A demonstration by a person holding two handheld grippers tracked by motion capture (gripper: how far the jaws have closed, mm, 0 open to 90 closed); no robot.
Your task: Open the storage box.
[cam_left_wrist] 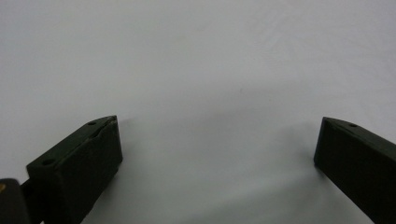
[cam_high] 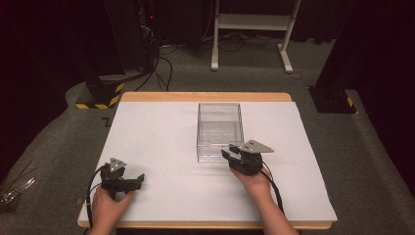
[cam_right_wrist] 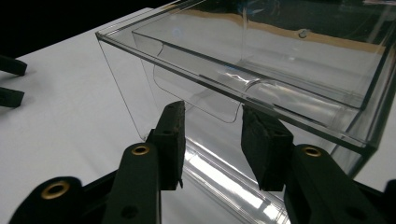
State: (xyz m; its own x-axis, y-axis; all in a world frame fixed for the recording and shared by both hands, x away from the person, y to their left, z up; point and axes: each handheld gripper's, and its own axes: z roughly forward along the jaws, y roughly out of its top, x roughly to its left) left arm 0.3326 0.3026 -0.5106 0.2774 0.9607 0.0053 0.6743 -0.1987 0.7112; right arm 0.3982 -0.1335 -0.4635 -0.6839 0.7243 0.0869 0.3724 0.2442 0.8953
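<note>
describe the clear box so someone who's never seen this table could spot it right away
On the white-topped table, look just right of centre, towards the far edge. There stands the clear box, open-topped and see-through, with the right gripper at its near wall. Nothing else on the table is transparent.

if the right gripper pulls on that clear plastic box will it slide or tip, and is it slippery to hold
The clear box looks empty and thin-walled, so it is probably light and would likely slide on the smooth white table rather than resist. Its walls are tall, so a high pull might tip it. The glossy plastic may slip between the open jaws of the right gripper, and hard squeezing could crack it.
</note>
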